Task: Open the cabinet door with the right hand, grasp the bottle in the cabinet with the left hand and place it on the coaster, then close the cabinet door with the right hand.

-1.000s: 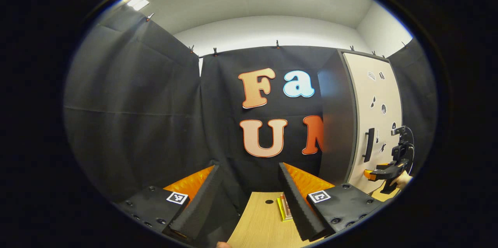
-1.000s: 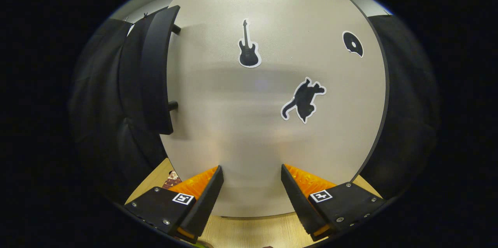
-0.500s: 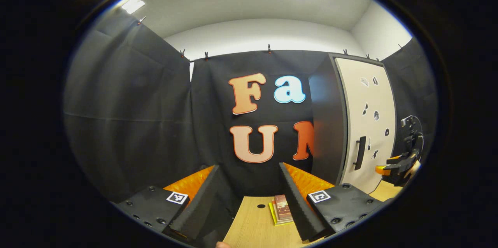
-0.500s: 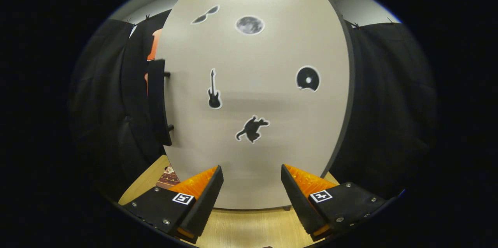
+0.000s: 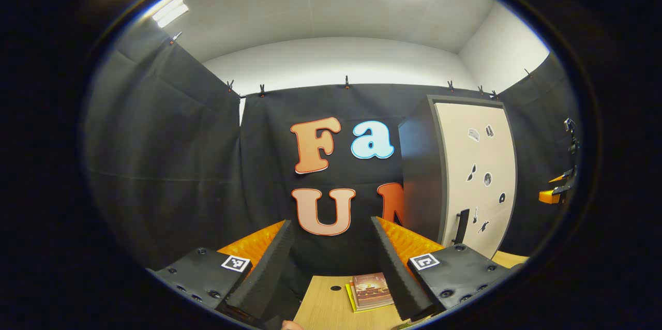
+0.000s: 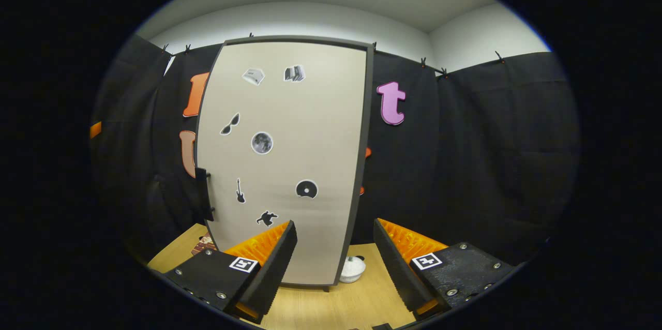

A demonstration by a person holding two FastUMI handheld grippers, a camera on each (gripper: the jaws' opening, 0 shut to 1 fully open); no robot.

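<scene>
With both tools released, my right tool [image 6: 331, 263] well off the shut door [image 6: 282, 164] and the bottle presumably hidden inside, I could miss the thin handle [image 6: 202, 194] reaching in.

right hand-held gripper [image 6: 333, 268] has backed well away from the cabinet door [image 6: 284, 164], whose full panel is now in frame. left hand-held gripper [image 5: 331, 268] has also retreated, exposing more of the books [image 5: 370, 291].

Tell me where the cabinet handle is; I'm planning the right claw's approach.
Right gripper view: the handle sits low on the closed door's left edge, left of the guitar sticker.
</scene>
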